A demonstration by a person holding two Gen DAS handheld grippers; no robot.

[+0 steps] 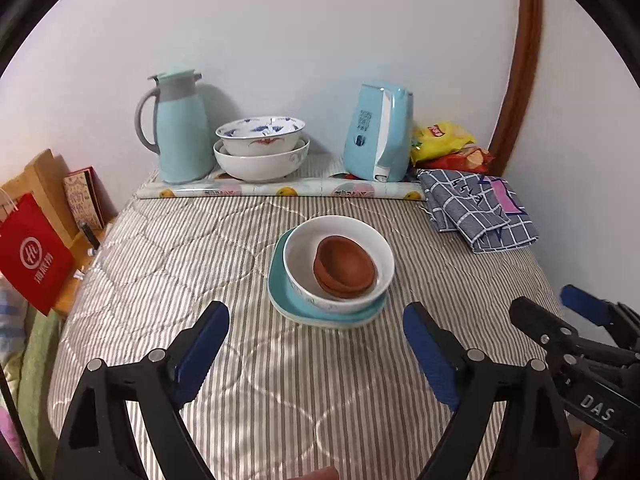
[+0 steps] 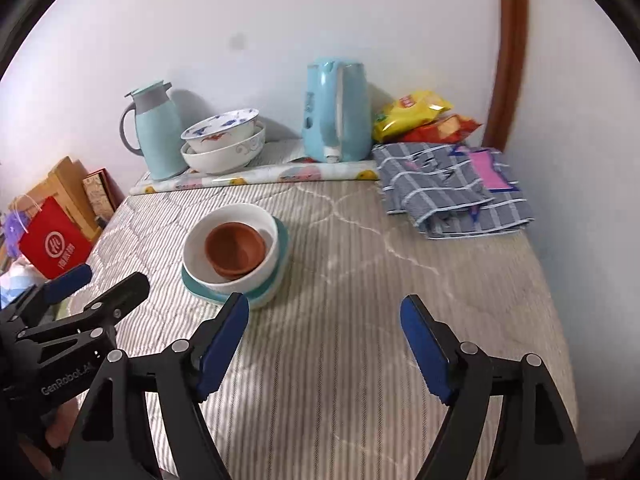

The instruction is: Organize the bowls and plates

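A teal plate (image 1: 285, 300) (image 2: 280, 276) lies mid-bed. A white bowl (image 1: 376, 248) (image 2: 240, 216) sits on it and holds nested brown clay bowls (image 1: 346, 268) (image 2: 236, 248). Two more stacked white bowls (image 1: 260, 148) (image 2: 222, 140), the top one blue-patterned, stand at the back. My left gripper (image 1: 316, 320) is open and empty, just in front of the plate stack; it also shows in the right wrist view (image 2: 108, 280). My right gripper (image 2: 324, 312) is open and empty, right of the stack; it shows in the left wrist view (image 1: 544, 304).
A striped quilt (image 1: 180, 248) covers the bed. At the back stand a blue thermos jug (image 1: 182, 128), a blue kettle (image 1: 380, 136) and snack bags (image 1: 444, 140). A folded checked cloth (image 1: 476, 208) lies right. A red bag (image 1: 32, 256) and boxes sit left.
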